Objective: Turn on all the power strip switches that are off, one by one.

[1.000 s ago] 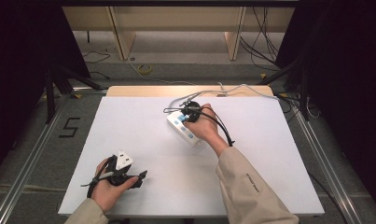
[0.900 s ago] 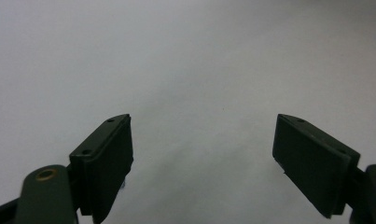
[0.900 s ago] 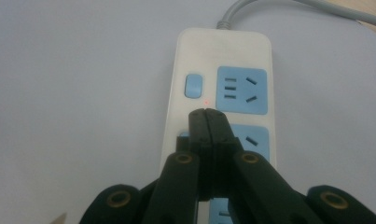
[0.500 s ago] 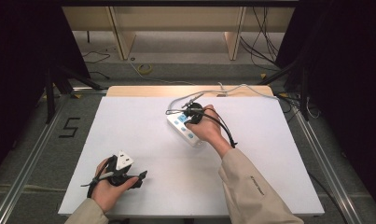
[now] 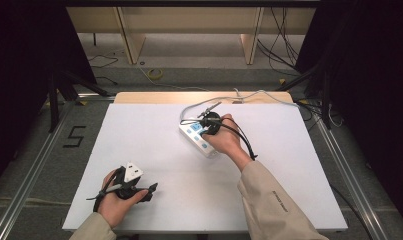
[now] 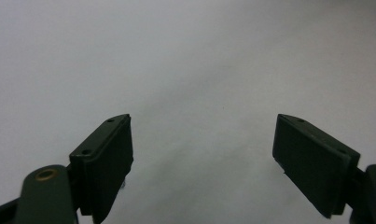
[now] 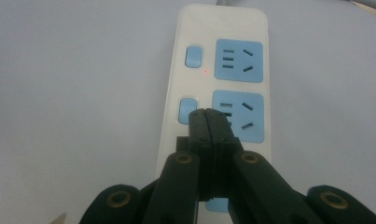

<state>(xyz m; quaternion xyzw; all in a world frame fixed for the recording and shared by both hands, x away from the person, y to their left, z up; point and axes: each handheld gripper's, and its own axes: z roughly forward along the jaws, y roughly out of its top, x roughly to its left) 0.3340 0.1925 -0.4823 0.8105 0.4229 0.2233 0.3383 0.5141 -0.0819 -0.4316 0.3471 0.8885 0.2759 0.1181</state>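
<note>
A white power strip [image 5: 196,137] with blue sockets lies near the middle of the white table [image 5: 154,130]. My right gripper [image 5: 208,128] hovers right over it, held by a hand in a beige sleeve. In the right gripper view the right gripper [image 7: 207,115] is shut with nothing between its jaws. Its tip is at the power strip [image 7: 176,70], between the second blue switch [image 7: 187,110] and the second socket [image 7: 244,116]. A tiny red light [image 7: 205,71] glows beside the first socket. My left gripper [image 5: 150,191] rests at the table's near left, and the left gripper [image 6: 202,156] stands open over bare white surface.
The strip's grey cable [image 5: 239,95] curls off the table's back edge. Wooden shelving legs [image 5: 131,40] and loose cables lie on the floor beyond. Metal rails [image 5: 36,165] run along both sides of the table.
The right hand and its gripper have edged very slightly to the right over the power strip. The left hand has stayed where it was.
</note>
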